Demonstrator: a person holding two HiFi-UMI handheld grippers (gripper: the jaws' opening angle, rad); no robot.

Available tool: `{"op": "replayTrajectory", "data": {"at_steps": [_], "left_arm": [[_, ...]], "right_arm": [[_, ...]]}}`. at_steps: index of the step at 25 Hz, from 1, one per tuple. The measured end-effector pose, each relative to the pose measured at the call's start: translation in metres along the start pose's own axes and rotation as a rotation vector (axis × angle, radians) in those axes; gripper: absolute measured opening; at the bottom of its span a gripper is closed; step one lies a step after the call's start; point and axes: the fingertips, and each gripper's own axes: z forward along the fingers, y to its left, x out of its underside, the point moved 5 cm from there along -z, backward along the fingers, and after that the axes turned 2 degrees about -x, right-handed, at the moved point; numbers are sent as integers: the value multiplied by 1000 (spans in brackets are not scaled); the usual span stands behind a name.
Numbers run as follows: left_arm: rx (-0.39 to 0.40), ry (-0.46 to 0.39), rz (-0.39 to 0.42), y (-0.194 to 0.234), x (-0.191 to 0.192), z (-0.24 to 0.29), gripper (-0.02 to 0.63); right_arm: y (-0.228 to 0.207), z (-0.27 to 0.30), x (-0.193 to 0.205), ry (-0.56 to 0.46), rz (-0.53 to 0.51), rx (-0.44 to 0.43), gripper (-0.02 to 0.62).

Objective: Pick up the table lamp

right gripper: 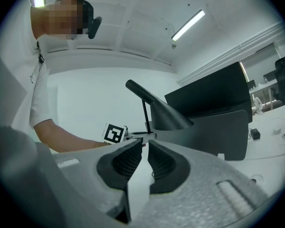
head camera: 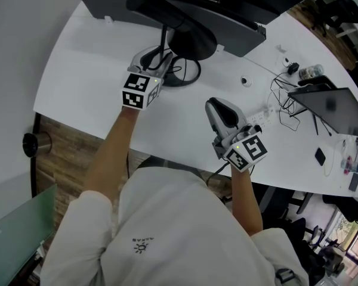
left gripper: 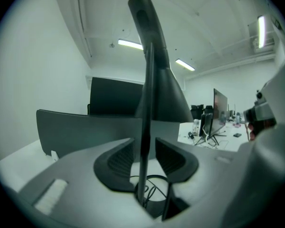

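Left tongs (left gripper: pixel 145 145) stand partly open astride the thin stem of the table lamp (left gripper: pixel 154 75), pads not yet pressing, ready to clamp it at 12 o'clock on the desk (head camera: pixel 89 82); right tongs (right gripper: pixel 145 148), barely parted and empty, wait at its 4 o'clock.

**Both bare forearms reach forward, a hand-held gripper in each fist**

From the head view, the left forearm (head camera: pixel 110 154) stretches toward 11 o'clock. The left hand-held gripper (head camera: pixel 157 61) points to about 1 o'clock, close to level. Its jaws stand apart on either side of the thin stem of the table lamp (left gripper: pixel 145 127), with a sliver of gap on each side. The right forearm (head camera: pixel 246 198) comes up at 4 o'clock. The right hand-held gripper (head camera: pixel 219 106) is aimed toward 11 o'clock, near level, its jaws a narrow slit apart with nothing between them.
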Motion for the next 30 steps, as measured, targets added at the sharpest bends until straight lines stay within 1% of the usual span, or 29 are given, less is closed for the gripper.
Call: {"op": "replayTrajectory", "data": {"at_steps": [2, 4, 7, 17, 21, 24, 26, 30], "left_arm": [[2, -5, -1, 0, -1, 0, 119], [3, -9, 0, 1, -3, -1, 77], [9, -7, 4, 1, -3, -1, 63], [19, -15, 21, 1, -7, 1, 46], [15, -19, 16, 1, -7, -1, 51], [19, -18, 15, 2, -6, -2, 68], [30, -14, 21, 1, -5, -2, 54], [34, -13, 33, 1, -7, 0, 48]], "right_arm": [[-1, 0, 0, 1, 1, 2, 41], [-3, 1, 0, 2, 3, 3, 41], [-6, 2, 0, 5, 7, 3, 41], [-8, 4, -1, 3, 9, 7, 41], [-9, 4, -1, 2, 12, 10, 41], [-8, 5, 0, -1, 14, 10, 41], [-8, 5, 1, 0, 16, 12, 41], [-9, 4, 1, 0, 18, 17, 41]]}}
